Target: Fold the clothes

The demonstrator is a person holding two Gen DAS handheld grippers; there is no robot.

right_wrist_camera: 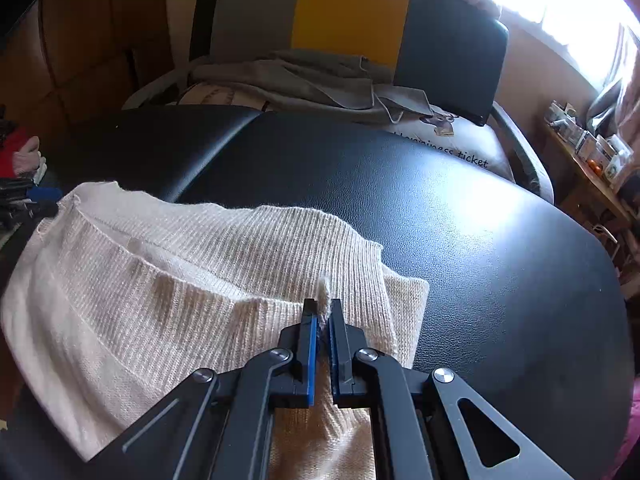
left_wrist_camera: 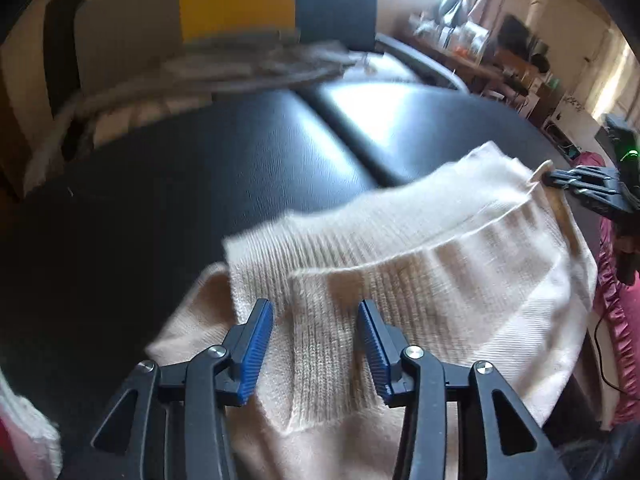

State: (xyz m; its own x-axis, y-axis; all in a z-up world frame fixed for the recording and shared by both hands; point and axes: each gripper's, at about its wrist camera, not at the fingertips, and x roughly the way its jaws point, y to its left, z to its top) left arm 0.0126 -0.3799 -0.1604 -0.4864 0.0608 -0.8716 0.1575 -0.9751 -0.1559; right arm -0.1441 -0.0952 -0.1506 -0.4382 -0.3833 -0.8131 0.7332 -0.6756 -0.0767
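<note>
A cream knitted sweater [left_wrist_camera: 400, 264] lies on a black padded table [left_wrist_camera: 200, 184], partly folded with its ribbed hem on top. My left gripper [left_wrist_camera: 316, 312] is open just above the sweater's near edge, its blue pads apart and empty. My right gripper [right_wrist_camera: 323, 308] is shut on a pinch of the sweater [right_wrist_camera: 180, 272] at its right edge, with a tuft of knit sticking up between the pads. In the left wrist view the right gripper [left_wrist_camera: 560, 180] shows at the sweater's far right corner. The left gripper shows at the far left of the right wrist view [right_wrist_camera: 28, 208].
A chair [right_wrist_camera: 360, 20] with grey, yellow and dark panels stands behind the table and holds grey clothes [right_wrist_camera: 312, 80] and a printed cushion [right_wrist_camera: 452, 140]. A cluttered shelf [right_wrist_camera: 592, 152] runs along the right wall under a bright window. Pink fabric [left_wrist_camera: 616, 320] lies off the table's right edge.
</note>
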